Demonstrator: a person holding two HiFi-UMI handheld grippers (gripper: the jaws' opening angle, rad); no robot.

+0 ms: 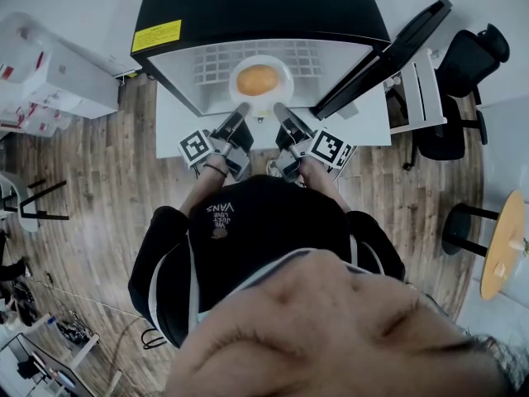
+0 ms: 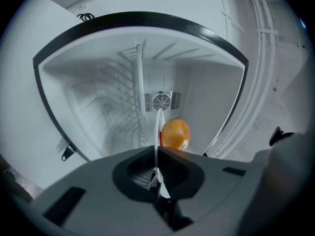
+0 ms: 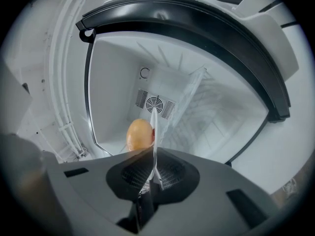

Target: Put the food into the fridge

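Observation:
A white plate point(image 1: 283, 78) carries a round orange piece of food point(image 1: 258, 79) at the mouth of the open black fridge point(image 1: 248, 7). My left gripper point(image 1: 242, 107) is shut on the plate's near left rim, and my right gripper point(image 1: 279, 108) is shut on its near right rim. The left gripper view has the plate point(image 2: 159, 127) edge-on between the left gripper's point(image 2: 156, 154) jaws, the food point(image 2: 174, 133) just right of it. In the right gripper view the plate point(image 3: 155, 132) is pinched by the right gripper point(image 3: 155, 156), with the food point(image 3: 140, 134) to its left.
The fridge door point(image 1: 388, 52) stands open to the right. Inside is a white wire shelf point(image 1: 219, 60) and a fan vent point(image 2: 161, 102) on the back wall. A black chair point(image 1: 463, 64) and a round wooden table point(image 1: 504, 246) stand at right, white boxes point(image 1: 50, 73) at left.

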